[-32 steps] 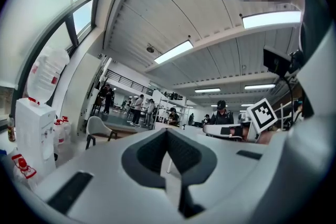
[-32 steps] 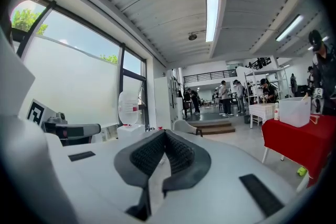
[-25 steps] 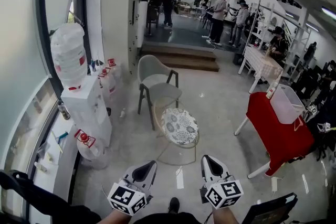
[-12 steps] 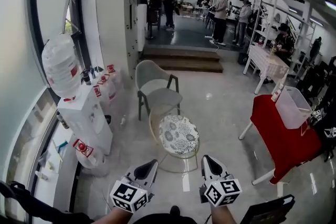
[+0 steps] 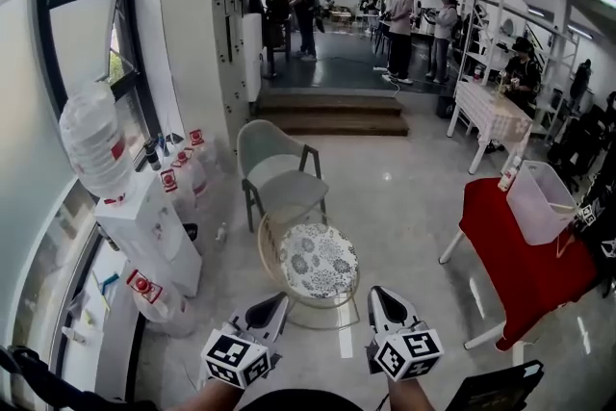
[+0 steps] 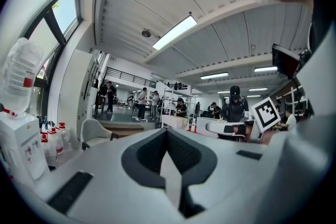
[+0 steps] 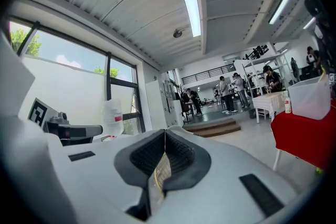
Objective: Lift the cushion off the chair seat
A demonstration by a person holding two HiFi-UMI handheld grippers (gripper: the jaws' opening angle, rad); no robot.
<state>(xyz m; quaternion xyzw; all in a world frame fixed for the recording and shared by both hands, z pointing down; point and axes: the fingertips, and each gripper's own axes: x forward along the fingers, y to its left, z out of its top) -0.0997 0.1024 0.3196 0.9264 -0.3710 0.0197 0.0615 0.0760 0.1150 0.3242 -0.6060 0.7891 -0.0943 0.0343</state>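
Both pairs of jaws were clenched with nothing between them. The left gripper (image 5: pixel 273 306) and the right gripper (image 5: pixel 382 296) pointed level, side by side at the bottom edge of the head view, and each gripper view showed its pads met tip to tip. The round floral cushion (image 5: pixel 318 260) lay flat on the seat of a wire-framed chair (image 5: pixel 262 250), ahead of the grippers and clear of both. Over the preceding second the cushion had drawn nearer and lower in the head view. The water dispenser (image 5: pixel 144 221) had slid toward the left edge, which indicated an approach on foot. A grey armchair (image 5: pixel 274 170) stood just behind the wire-framed chair. The task was judged to be at the approach stage: the cushion was untouched, and the jaws would need to part before either could take its rim.
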